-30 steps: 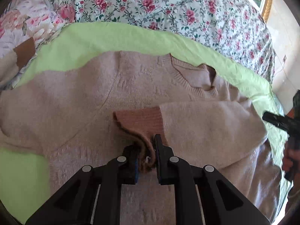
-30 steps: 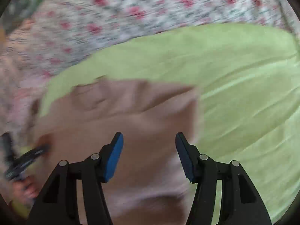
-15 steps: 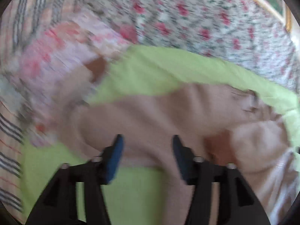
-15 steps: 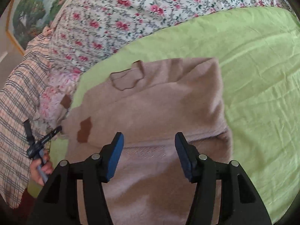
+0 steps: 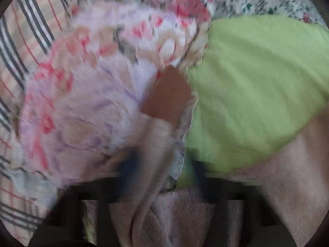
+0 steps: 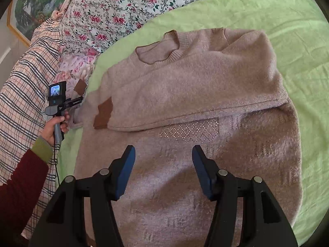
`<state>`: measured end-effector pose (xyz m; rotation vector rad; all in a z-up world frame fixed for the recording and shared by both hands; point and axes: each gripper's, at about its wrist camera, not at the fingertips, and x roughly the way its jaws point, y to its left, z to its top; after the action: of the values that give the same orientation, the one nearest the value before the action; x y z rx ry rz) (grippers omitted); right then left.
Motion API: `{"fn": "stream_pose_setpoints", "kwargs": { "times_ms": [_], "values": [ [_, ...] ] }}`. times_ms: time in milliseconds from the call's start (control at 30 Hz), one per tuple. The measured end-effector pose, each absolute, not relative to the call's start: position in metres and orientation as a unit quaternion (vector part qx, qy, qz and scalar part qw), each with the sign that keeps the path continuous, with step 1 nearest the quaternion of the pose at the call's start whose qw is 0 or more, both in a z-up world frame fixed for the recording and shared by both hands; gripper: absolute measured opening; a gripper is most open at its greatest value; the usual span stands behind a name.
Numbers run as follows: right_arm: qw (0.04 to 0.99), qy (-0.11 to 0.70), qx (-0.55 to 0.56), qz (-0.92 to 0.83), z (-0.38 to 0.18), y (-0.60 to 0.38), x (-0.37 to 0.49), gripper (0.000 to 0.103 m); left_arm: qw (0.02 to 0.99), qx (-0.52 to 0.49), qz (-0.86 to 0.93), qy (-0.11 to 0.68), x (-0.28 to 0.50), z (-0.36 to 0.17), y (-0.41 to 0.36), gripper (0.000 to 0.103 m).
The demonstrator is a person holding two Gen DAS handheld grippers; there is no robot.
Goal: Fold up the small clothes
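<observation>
A beige knit sweater (image 6: 205, 86) lies face up on the green sheet (image 6: 287, 20). One sleeve is folded across its chest, and that sleeve's brown cuff (image 6: 103, 113) is near the left side. The other sleeve (image 5: 156, 140) stretches left onto a floral pillow, ending in a brown cuff (image 5: 166, 94). My left gripper (image 5: 161, 166) is badly blurred; its jaws are closing with that sleeve between them. In the right wrist view the left gripper (image 6: 79, 100) sits at the sleeve beside the cuff, held by a hand (image 6: 51, 127). My right gripper (image 6: 163, 164) hovers open over the sweater's lower body, holding nothing.
A pale floral pillow (image 5: 92, 103) lies under the outstretched sleeve. A plaid blanket (image 6: 24, 82) covers the left side. A rose-print quilt (image 6: 123, 10) runs along the far edge, with a framed picture (image 6: 30, 10) behind it. Bare green sheet (image 5: 257, 82) lies right of the sleeve.
My left gripper let go of the folded sleeve's cuff, opened, swung left to the outstretched sleeve and closed around it. The right gripper drew back slightly, still open.
</observation>
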<state>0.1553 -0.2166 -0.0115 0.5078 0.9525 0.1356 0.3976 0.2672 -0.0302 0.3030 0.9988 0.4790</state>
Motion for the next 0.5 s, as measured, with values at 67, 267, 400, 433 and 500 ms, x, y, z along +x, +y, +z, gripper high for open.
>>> {"fn": "stream_pose_setpoints", "kwargs": {
  "times_ms": [67,267,400,433,500],
  "values": [
    [0.857,0.454,0.234,0.066,-0.011,-0.213,0.156,0.059,0.852,0.093,0.210,0.471,0.392,-0.029,0.284,0.007],
    [0.860,0.448,0.231,0.079,-0.008,-0.200,0.153,0.059,0.905,-0.024,0.146,0.398,0.344,0.014,0.295,0.005],
    [0.860,0.442,0.240,0.091,-0.006,-0.196,0.149,0.059,0.930,-0.079,0.067,0.352,0.307,0.045,0.266,0.005],
    [0.860,0.441,0.242,0.091,-0.005,-0.196,0.148,0.059,0.934,-0.084,0.046,0.345,0.300,0.051,0.253,0.005],
    [0.860,0.437,0.246,0.091,-0.005,-0.197,0.146,0.059,0.939,-0.090,-0.008,0.333,0.287,0.060,0.216,0.005]
  ]
}}
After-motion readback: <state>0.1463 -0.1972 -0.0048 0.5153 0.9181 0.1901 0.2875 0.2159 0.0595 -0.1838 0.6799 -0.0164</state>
